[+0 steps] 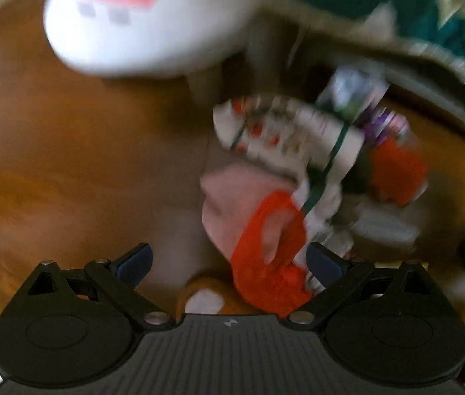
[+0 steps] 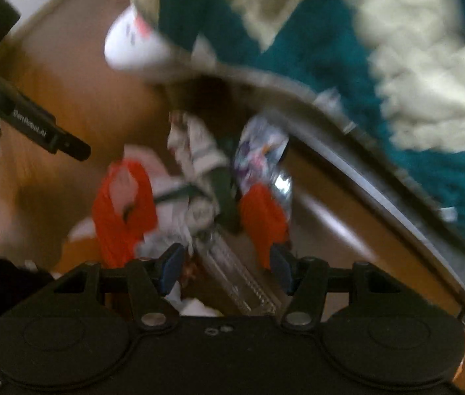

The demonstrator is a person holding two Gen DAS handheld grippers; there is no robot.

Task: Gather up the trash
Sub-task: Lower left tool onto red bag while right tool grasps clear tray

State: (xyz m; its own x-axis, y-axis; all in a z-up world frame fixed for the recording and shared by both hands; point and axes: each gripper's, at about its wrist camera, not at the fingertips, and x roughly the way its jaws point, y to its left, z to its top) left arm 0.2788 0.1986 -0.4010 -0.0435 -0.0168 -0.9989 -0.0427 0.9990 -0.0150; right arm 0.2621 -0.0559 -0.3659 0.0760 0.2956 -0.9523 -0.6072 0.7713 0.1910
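Both views are motion-blurred. The left gripper point(image 1: 229, 265) is spread wide over a wooden floor point(image 1: 68, 151), clasping nothing; a red-handled plastic bag point(image 1: 265, 250) of trash lies just ahead. The right gripper point(image 2: 226, 265) gapes part-open above a clear plastic package point(image 2: 242, 283), contact unclear. A teal-and-cream blanket point(image 2: 380, 65) hangs rightward.

A blurred trash pile point(image 1: 298, 171) with red handles lies on the wooden floor point(image 1: 68, 164).

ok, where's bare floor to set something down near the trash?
Bare wood floor left of the trash pile, below the white plush. Crowded right of that: wrappers and the red bag run up to the bed edge.
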